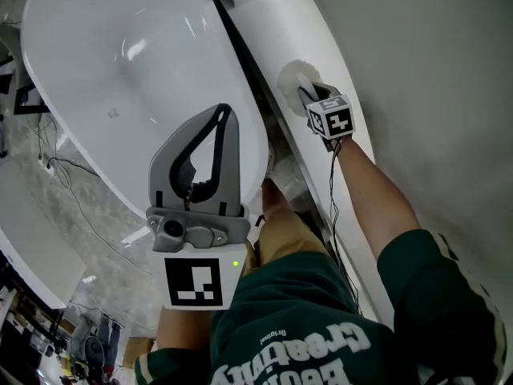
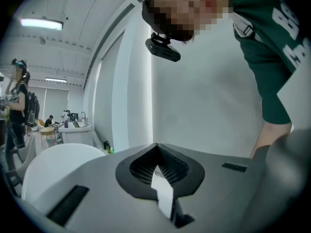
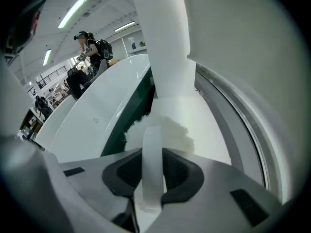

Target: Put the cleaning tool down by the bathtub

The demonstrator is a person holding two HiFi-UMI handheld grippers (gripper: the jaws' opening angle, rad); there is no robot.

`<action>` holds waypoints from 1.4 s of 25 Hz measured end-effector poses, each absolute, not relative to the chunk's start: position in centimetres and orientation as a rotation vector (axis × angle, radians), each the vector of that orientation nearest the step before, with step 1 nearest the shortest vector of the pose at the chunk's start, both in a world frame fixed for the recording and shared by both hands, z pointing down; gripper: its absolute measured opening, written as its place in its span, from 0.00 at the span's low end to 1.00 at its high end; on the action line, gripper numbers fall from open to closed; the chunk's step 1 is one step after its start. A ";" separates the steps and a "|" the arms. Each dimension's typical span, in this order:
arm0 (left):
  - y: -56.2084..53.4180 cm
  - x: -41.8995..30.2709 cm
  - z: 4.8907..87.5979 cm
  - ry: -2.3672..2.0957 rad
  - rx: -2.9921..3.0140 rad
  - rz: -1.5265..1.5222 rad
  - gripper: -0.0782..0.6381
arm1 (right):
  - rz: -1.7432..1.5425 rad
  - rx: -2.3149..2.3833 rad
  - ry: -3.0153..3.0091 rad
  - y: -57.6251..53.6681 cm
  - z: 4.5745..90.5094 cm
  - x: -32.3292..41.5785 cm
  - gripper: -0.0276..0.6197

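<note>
The cleaning tool (image 1: 295, 77) is a white fluffy duster head on a pale plastic handle (image 3: 151, 152). Its head (image 3: 163, 128) rests on the white ledge (image 1: 268, 22) that runs along the wall beside the white bathtub (image 1: 120, 62). My right gripper (image 1: 311, 96) is shut on the handle, which stands between its pads in the right gripper view (image 3: 153, 166). My left gripper (image 1: 222, 115) hangs over the bathtub's near rim with its fingertips together and nothing in them. In its own view the left gripper (image 2: 158, 174) points up at a plain wall.
A dark gap (image 1: 240, 50) runs between the tub and the ledge. Cables (image 1: 68, 191) trail over the marble floor at the left. A grey wall (image 1: 425, 62) rises right of the ledge. People (image 3: 90, 45) stand far off behind the bathtub (image 3: 92, 115).
</note>
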State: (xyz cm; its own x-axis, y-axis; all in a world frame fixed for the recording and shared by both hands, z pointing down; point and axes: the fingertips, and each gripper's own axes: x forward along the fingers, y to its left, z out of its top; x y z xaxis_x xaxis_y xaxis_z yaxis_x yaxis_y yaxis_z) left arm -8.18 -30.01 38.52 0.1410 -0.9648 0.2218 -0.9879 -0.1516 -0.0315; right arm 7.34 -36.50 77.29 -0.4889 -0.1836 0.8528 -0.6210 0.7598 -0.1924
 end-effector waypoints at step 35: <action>-27.8 -9.1 42.2 -1.884 2.245 0.424 0.11 | 0.703 0.555 -1.813 -36.5 84.8 10.3 0.19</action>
